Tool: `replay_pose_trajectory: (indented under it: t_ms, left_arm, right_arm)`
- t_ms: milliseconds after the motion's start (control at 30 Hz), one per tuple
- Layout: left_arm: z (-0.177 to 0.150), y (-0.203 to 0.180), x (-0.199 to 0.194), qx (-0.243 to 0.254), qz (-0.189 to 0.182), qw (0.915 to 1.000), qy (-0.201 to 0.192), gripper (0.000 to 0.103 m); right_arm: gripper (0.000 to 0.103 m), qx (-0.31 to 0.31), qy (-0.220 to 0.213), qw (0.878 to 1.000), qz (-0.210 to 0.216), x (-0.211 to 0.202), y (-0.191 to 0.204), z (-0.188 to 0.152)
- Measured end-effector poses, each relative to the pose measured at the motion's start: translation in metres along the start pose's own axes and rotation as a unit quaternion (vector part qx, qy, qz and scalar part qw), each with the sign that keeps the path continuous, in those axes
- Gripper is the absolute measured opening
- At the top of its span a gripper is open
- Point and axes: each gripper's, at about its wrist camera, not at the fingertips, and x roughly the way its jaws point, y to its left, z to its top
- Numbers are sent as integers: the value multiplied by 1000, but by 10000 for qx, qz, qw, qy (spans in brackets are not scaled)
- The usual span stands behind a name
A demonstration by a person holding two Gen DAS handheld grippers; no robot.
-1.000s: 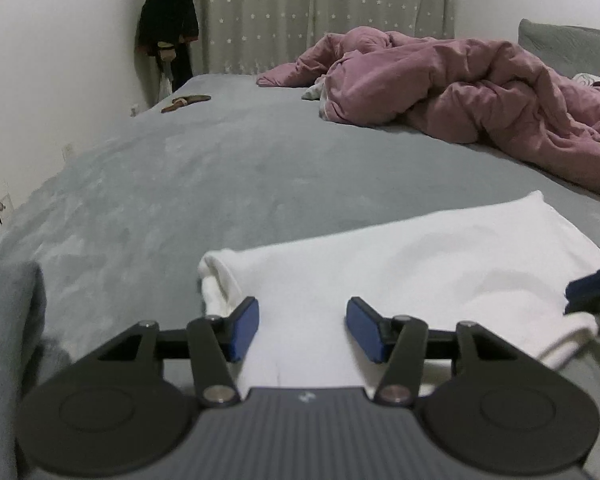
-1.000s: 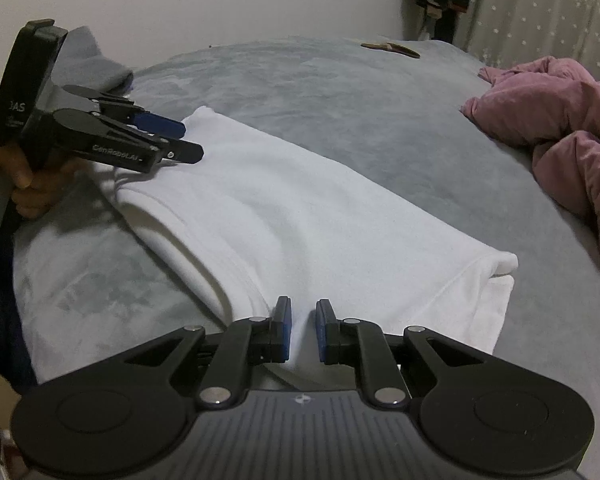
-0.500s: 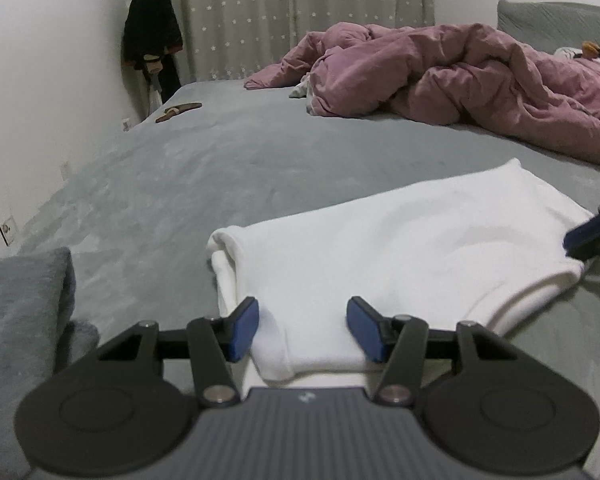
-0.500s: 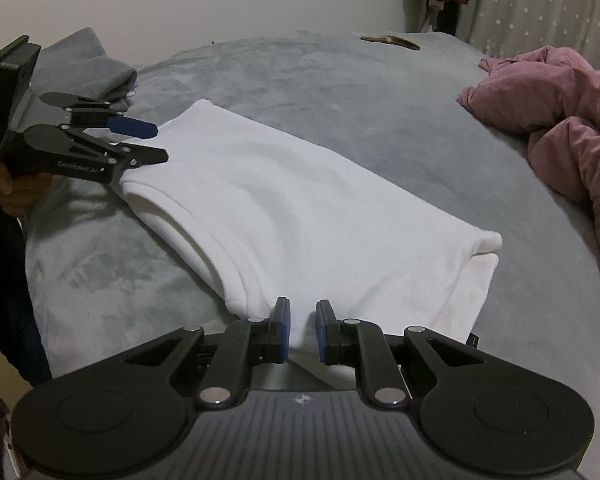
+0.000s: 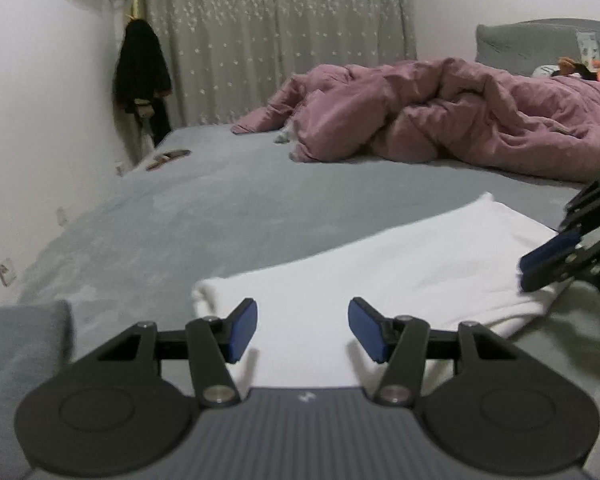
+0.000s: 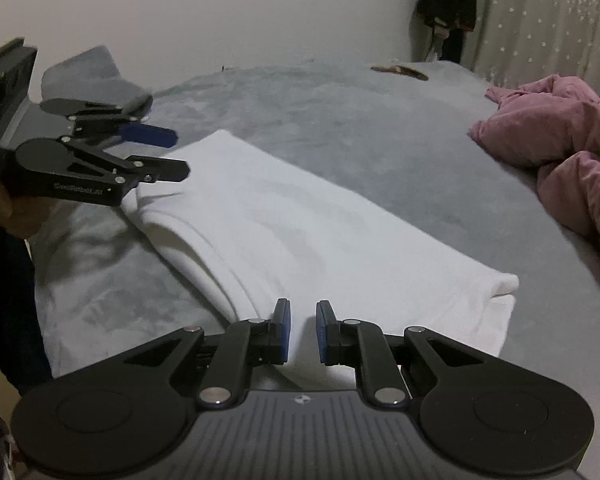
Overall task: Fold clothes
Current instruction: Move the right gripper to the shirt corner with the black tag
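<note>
Right wrist view: my right gripper [image 6: 302, 330] sits nearly closed over the folded white cloth [image 6: 300, 240] — pinching nothing. My left gripper [image 5: 302, 330] is spread open above it — the soft grey bed cover [image 5: 220, 208] lies underneath.

left gripper [image 5: 302, 330]: black linkage, blue pads | right gripper [image 6: 303, 330]: same, silver pivot screws

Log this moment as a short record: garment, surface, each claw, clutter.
garment: white cloth, folded, flat on the bed
surface: grey bed
left claw: open, nothing gripped, over one end of the cloth
right claw: jaws narrowly apart, at the cloth's other end; grip unclear
clutter: pink duvet bunched at far side; dark garment hanging in the corner by the curtain
</note>
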Motion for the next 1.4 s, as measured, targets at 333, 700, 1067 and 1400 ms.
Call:
replay_pose_trajectory:
  t_ms: [333,700,1067,1400]
  left_arm:
    - [-10,-16,8,557,2,9973,489,54]
    - [-2,21,-14,-15,-476,9987,182,56]
    - [-9,25,2,-182,-584,9948,814,57]
    - [-7,32,-2,-169,-737,9927,945,60]
  right_arm:
    - [17,177,312,9993,111,-3,-15,-7]
    - [21,828,21,9965,-101,-25,-42,-11]
    - [21,1474,441,9876,-308,-8,-66,-19]
    - [21,1623,377,9853,-365,-17,-64,-27]
